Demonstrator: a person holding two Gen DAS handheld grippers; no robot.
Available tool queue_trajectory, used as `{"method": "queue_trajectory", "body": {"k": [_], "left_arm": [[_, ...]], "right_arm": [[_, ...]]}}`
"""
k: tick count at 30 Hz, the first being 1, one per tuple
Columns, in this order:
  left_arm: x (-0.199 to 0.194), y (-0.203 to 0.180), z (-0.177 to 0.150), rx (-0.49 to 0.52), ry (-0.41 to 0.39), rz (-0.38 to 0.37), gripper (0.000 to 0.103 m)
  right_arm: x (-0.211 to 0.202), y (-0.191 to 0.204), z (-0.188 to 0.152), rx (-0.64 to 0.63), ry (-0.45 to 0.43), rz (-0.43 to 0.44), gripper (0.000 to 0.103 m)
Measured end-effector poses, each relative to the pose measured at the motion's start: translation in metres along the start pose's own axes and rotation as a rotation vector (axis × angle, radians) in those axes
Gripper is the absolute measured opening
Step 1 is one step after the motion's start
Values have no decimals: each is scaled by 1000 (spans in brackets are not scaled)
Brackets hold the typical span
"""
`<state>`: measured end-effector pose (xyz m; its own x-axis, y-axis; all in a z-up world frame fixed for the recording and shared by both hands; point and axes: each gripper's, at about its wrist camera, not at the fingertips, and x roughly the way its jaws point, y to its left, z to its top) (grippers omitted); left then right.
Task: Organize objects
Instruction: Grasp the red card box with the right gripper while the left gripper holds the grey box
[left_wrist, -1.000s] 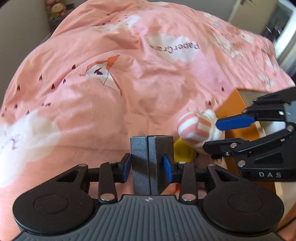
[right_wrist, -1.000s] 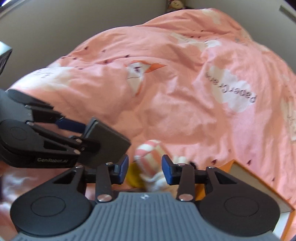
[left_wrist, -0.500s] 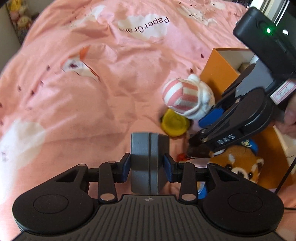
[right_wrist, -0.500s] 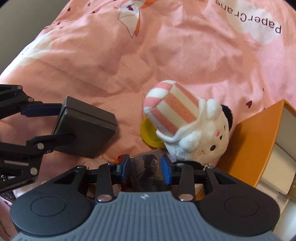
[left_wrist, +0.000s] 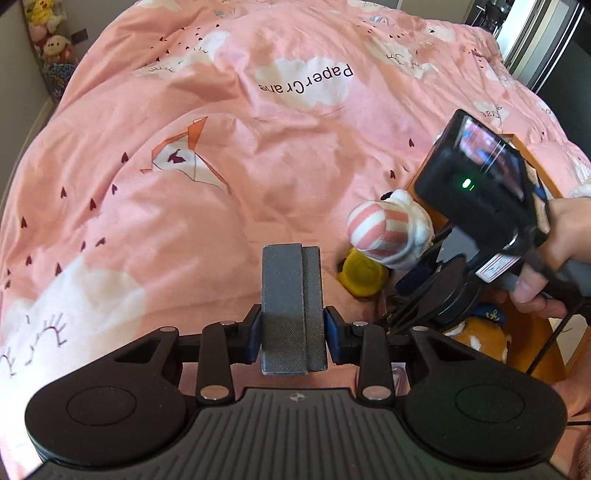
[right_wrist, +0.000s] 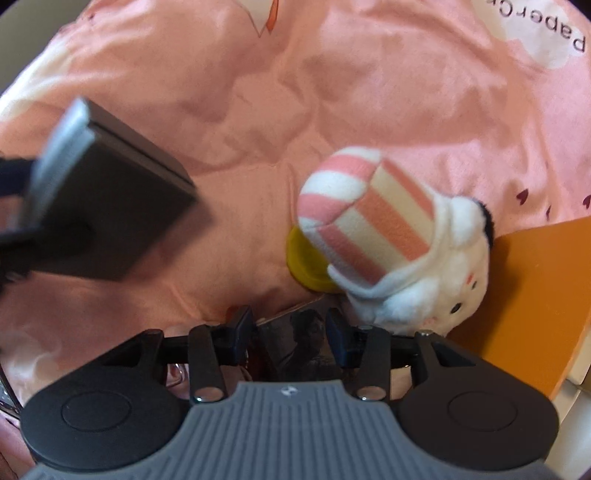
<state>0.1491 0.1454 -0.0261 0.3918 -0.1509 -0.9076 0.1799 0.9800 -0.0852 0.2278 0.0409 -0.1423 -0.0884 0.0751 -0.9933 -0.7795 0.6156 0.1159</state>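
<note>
With my right hand-held gripper (right_wrist: 290, 332) just spread over the glossy card (right_wrist: 295, 330) at lower centre, and my left hand-held gripper (left_wrist: 293, 330) pinching the grey box (left_wrist: 291, 306), closing crooked may nudge the striped plush (right_wrist: 388, 236).

The duvet (left_wrist: 229, 155) is soft, matt pink cloth, creased all over. The grey box (left_wrist: 291, 306) has a fine woven, rough-looking matt skin. The striped plush (right_wrist: 391, 243) is fuzzy fleece. The yellow toy (left_wrist: 364, 275) looks like smooth, dull rubbery plastic. The orange box (right_wrist: 532, 291) is smooth matt card. The card (right_wrist: 299, 332) is glossy and reflective.
</note>
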Motion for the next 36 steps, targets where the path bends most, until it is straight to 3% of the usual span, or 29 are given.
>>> {"method": "queue_trajectory", "body": {"k": [5, 10, 17, 21, 24, 31, 36], "left_arm": [[4, -2, -1, 17, 11, 8, 39], [3, -3, -1, 30, 11, 6, 39], [6, -4, -2, 32, 22, 1, 39], [8, -6, -3, 31, 20, -12, 39], [9, -8, -4, 24, 19, -35, 39], [24, -15, -3, -13, 30, -89, 39], [30, -20, -4, -10, 45, -100, 39]], "right_arm": [[10, 13, 1, -22, 21, -62, 61], [15, 9, 2, 21, 43, -53, 62], [-3, 14, -6, -13, -19, -24, 31], [-17, 8, -7, -9, -45, -32, 23], [-30, 3, -8, -10, -86, -67, 2], [-29, -31, 4, 21, -45, -74, 0], [-45, -41, -8, -15, -57, -14, 8]]}}
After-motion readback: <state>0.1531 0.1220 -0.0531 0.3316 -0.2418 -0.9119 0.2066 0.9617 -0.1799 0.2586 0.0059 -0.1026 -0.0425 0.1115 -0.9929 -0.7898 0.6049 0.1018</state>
